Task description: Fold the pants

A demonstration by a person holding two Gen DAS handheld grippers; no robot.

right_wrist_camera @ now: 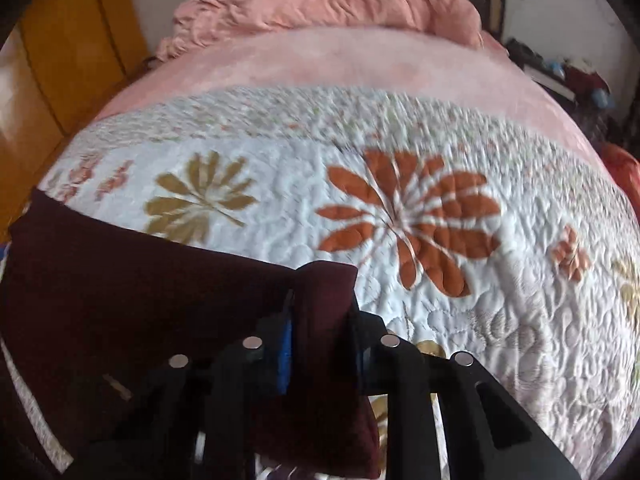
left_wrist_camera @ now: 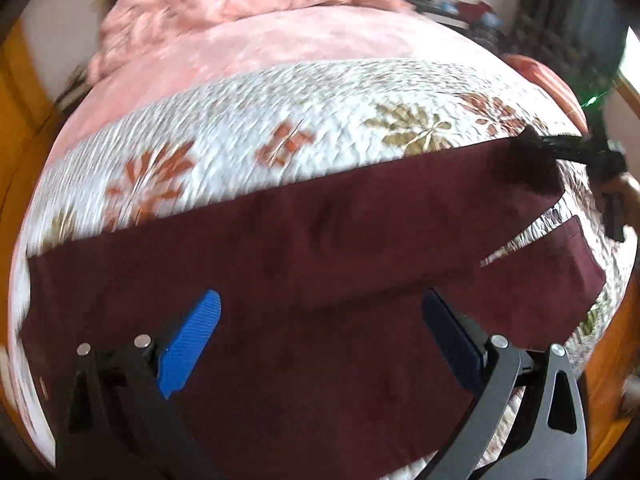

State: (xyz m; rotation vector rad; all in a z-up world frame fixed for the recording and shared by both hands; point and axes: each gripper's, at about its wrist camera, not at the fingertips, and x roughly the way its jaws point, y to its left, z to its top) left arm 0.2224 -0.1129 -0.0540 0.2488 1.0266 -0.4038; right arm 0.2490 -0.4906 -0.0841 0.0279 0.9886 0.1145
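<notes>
Blurred quilt (right_wrist_camera: 460, 152) bears pants (left_wrist_camera: 300, 280); right gripper (right_wrist_camera: 320, 320) pinches them, left gripper (left_wrist_camera: 320, 328) spread.

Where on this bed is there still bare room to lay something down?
Bare floral quilt lies between the maroon pants and the pink blanket, and right of the clamped right gripper. It is crowded near the front, where the pants spread under the open left gripper.

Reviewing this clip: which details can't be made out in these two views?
- Right wrist view: how much of the pants the right gripper clamps; cloth covers its pads.
- Left wrist view: the waistband end, cut off by the left edge behind the open left gripper.
- Both views: quilt stitching, smeared by motion blur.
- Clutter beside the bed: too small.
</notes>
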